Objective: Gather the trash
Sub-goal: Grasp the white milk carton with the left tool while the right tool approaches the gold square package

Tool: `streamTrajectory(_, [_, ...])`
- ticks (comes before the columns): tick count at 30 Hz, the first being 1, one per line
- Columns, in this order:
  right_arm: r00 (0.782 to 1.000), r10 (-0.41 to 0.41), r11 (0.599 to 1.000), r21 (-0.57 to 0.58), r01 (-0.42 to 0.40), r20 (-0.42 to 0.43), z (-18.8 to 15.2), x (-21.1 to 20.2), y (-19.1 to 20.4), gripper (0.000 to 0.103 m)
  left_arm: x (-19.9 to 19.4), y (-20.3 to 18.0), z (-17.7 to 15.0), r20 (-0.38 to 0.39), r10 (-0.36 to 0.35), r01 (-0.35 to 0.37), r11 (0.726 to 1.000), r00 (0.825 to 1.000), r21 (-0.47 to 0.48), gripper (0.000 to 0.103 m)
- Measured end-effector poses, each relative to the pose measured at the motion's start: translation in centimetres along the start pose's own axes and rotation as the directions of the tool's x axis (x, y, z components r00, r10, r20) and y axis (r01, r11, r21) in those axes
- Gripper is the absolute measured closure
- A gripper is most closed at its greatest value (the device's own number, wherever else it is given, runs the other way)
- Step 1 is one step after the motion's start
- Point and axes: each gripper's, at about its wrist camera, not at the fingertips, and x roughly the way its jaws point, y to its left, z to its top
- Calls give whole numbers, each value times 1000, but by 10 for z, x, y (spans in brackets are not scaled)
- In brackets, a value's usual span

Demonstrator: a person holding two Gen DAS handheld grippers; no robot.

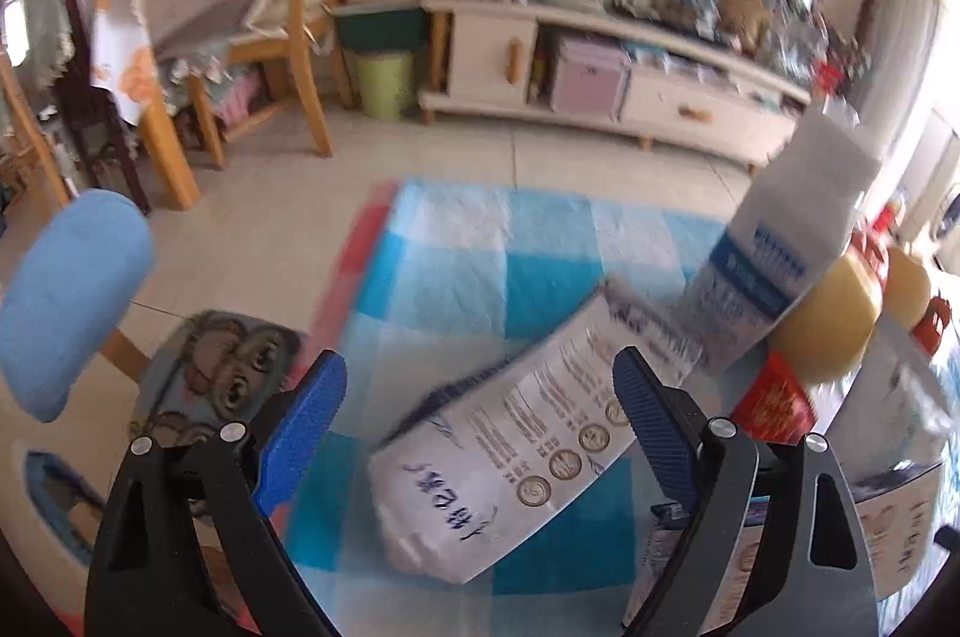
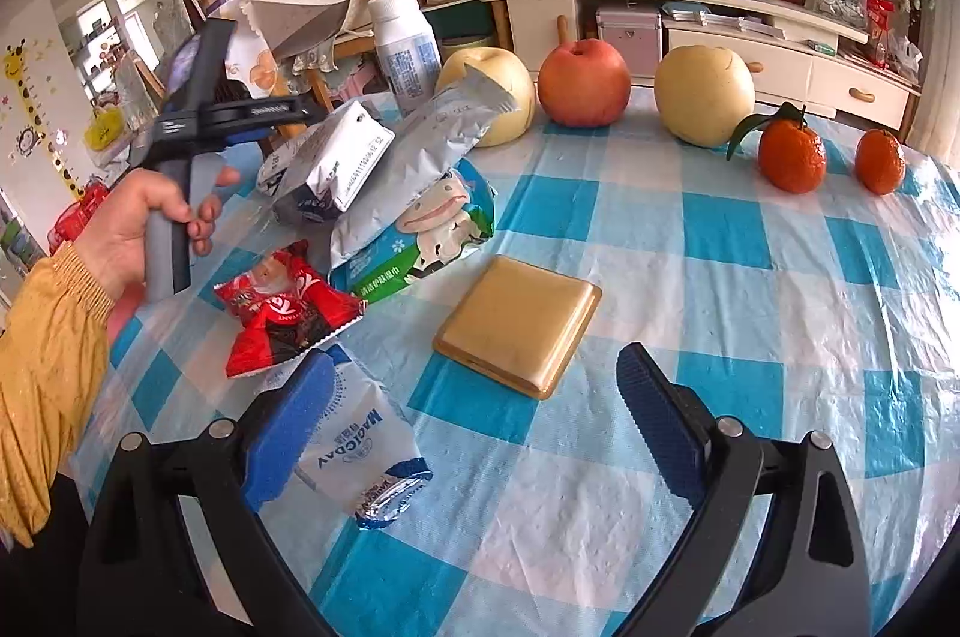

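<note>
Wrappers were piled at mid-left of the worktop [image 2: 750, 277]. Left gripper [image 1: 480, 397] hung wide open, empty, over a silver pouch [image 1: 510, 457]; right gripper [image 2: 474, 385] likewise. Next, probably: lower, pinch.

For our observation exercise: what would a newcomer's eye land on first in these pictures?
Probably the fruit row along the far edge of the blue-checked tablecloth. Next, the heap of wrappers at the left, with a red packet in front. Both the left gripper and right gripper are open.

Tablecloth [image 2: 750, 241] blue-white check; wrapper [image 2: 288, 307] red, maybe black.
</note>
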Motion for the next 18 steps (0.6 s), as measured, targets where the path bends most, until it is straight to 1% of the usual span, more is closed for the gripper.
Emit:
streamTrajectory(1, [1000,-4,1000,1,4,-3,0,1,-1,7,6,-2,-3,-14,-15,15,1000,1000,4,13])
streamTrajectory(2, [1000,-10,1000,2,10,-5,0,2,-2,7,6,-1,-5,-4,-33,33,999,999,-8,13])
streamTrajectory(4, [1000,-21,1000,9,21,-8,0,4,-5,7,8,0,-6,-32,-88,87,995,996,-42,14])
streamTrajectory(5, [1000,-24,1000,14,25,-8,1,4,-6,7,9,-2,-8,-51,-124,122,992,991,-44,13])
streamTrajectory(6, [1000,-27,999,22,27,-6,1,4,-9,7,8,-6,-10,-64,-143,142,990,988,-24,13])
streamTrajectory(7, [1000,-28,999,28,28,-4,2,3,-11,7,6,-12,-12,-72,-146,146,989,987,-4,12])
streamTrajectory(8, [999,-32,999,29,32,-3,2,3,-13,7,6,-19,-15,-94,-163,166,986,982,19,14])
streamTrajectory(9, [999,-36,999,30,36,0,3,2,-15,7,9,-27,-19,-145,-186,194,980,972,38,13])
streamTrajectory(10, [999,-38,999,30,38,2,3,2,-16,7,7,-35,-23,-145,-166,179,980,975,84,13])
streamTrajectory(12, [999,-36,999,35,36,2,4,1,-19,7,6,-55,-32,-158,-118,148,971,980,189,14])
streamTrajectory(14, [999,-35,999,36,35,-1,4,3,-21,7,4,-67,-36,-167,-141,174,963,976,205,14])
streamTrajectory(16, [999,-38,999,30,38,-5,4,6,-21,7,2,-77,-38,-164,-137,172,959,977,224,16])
streamTrajectory(18, [999,-36,999,31,36,-14,5,11,-24,7,1,-83,-40,-157,-135,169,957,978,235,25])
